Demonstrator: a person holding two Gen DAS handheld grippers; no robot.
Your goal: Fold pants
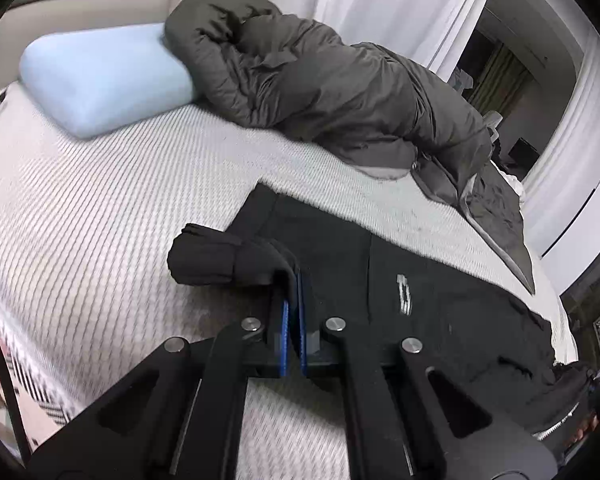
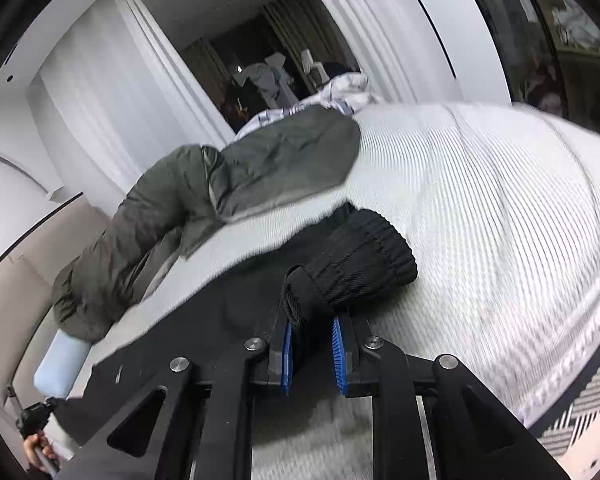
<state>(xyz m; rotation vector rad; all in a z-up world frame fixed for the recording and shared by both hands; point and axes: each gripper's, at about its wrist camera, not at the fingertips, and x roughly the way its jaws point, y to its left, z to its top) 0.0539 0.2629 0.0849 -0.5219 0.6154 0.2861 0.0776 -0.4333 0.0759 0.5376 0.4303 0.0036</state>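
Both grippers pinch the black pants (image 1: 420,280): left gripper (image 1: 290,280) a cuff, right gripper (image 2: 312,300) a ribbed cuff. Behind lie a grey duvet (image 1: 320,80) and blue pillow (image 1: 100,80) on the bed (image 1: 100,208).

Bare bed (image 1: 100,208) left of the black pants (image 1: 440,280): open passage. Far side blocked by blue pillow (image 1: 100,80) and grey quilted jacket (image 1: 320,88), whose near edge just reaches the pants.
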